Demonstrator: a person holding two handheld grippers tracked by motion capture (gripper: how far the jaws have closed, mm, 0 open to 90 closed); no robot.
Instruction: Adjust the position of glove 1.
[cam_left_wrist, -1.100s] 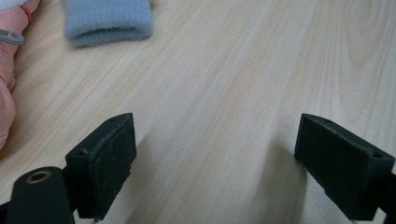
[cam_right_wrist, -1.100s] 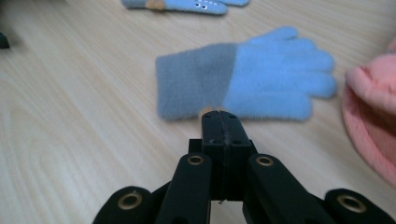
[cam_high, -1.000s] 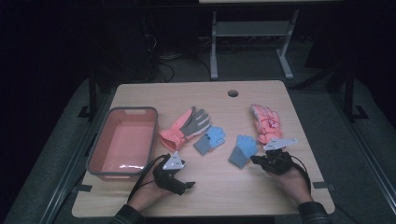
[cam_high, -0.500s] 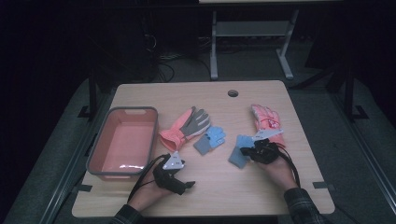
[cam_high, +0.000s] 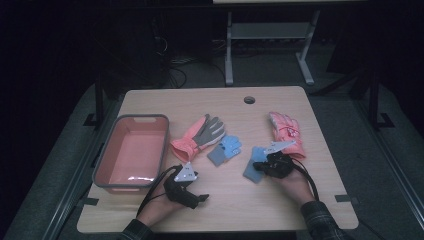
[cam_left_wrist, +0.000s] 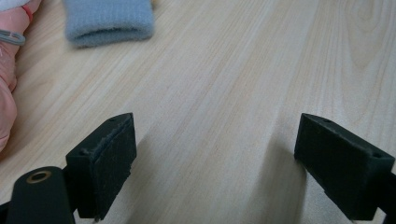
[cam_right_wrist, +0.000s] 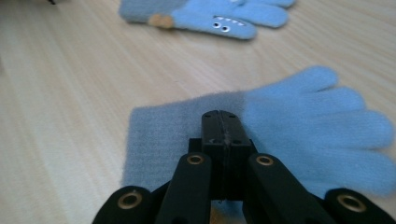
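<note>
A light blue knit glove (cam_right_wrist: 317, 126) with a grey cuff lies flat on the table, right of centre (cam_high: 250, 172). My right gripper (cam_right_wrist: 223, 116) is shut, jaws pressed together, its tip over that cuff (cam_high: 259, 166); I see no fabric between the jaws. Its mate, a blue glove with a face print (cam_right_wrist: 219, 16), lies farther off near the middle (cam_high: 225, 149). My left gripper (cam_left_wrist: 215, 154) is open over bare wood at the front (cam_high: 197, 192). Beyond it are that glove's grey cuff (cam_left_wrist: 109, 21) and a pink glove (cam_left_wrist: 7, 93).
A pink bin (cam_high: 102, 165) stands at the table's left side. A pink and grey glove (cam_high: 197, 136) lies beside it, and a pink glove (cam_high: 286, 131) lies at the right, just past my right hand. A round hole (cam_high: 249, 99) marks the far edge.
My right hand has moved left and a little away from the front edge, bringing its shut jaws onto the blue glove. The left hand has stayed still.
</note>
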